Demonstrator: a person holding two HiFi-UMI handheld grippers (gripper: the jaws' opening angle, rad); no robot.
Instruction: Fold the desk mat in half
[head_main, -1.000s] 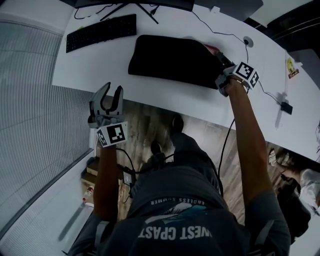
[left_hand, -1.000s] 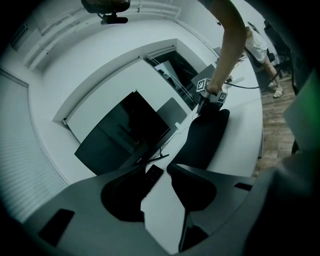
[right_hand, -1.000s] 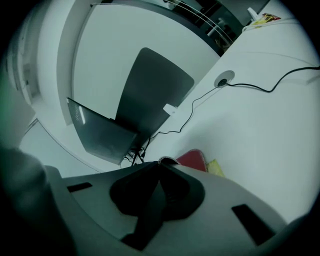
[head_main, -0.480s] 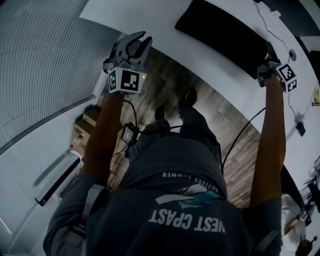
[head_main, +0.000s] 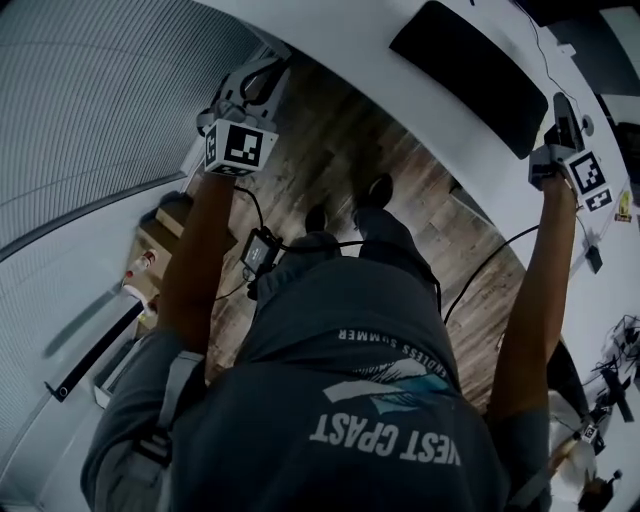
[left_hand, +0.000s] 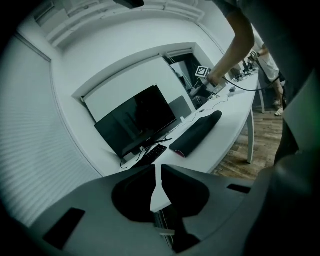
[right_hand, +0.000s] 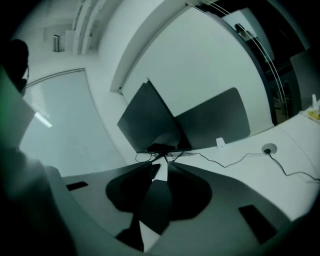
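The black desk mat (head_main: 470, 75) lies on the white bench (head_main: 400, 95), a long dark slab running along the bench top. In the left gripper view its near end shows a reddish edge and the mat looks thick there. No hand-held gripper touches it.

The left hand-held gripper (head_main: 262, 80) is held out over the wooden plank floor (head_main: 330, 140), just off the bench's near edge and well apart from the mat. Its jaws have just been closing and are released: only a thin slit remains between the tips, with nothing in it.

The right hand-held gripper (head_main: 563, 110) hangs in the air by the mat's right end, clear of the surface. Its jaws have also just been closing, yet a plain gap stays between them, so it is released too. Only the bench and a dark shape show through that gap.

A black flat monitor (left_hand: 137, 117) and a black keyboard (left_hand: 155, 151) stand on the bench beyond the mat's left end.
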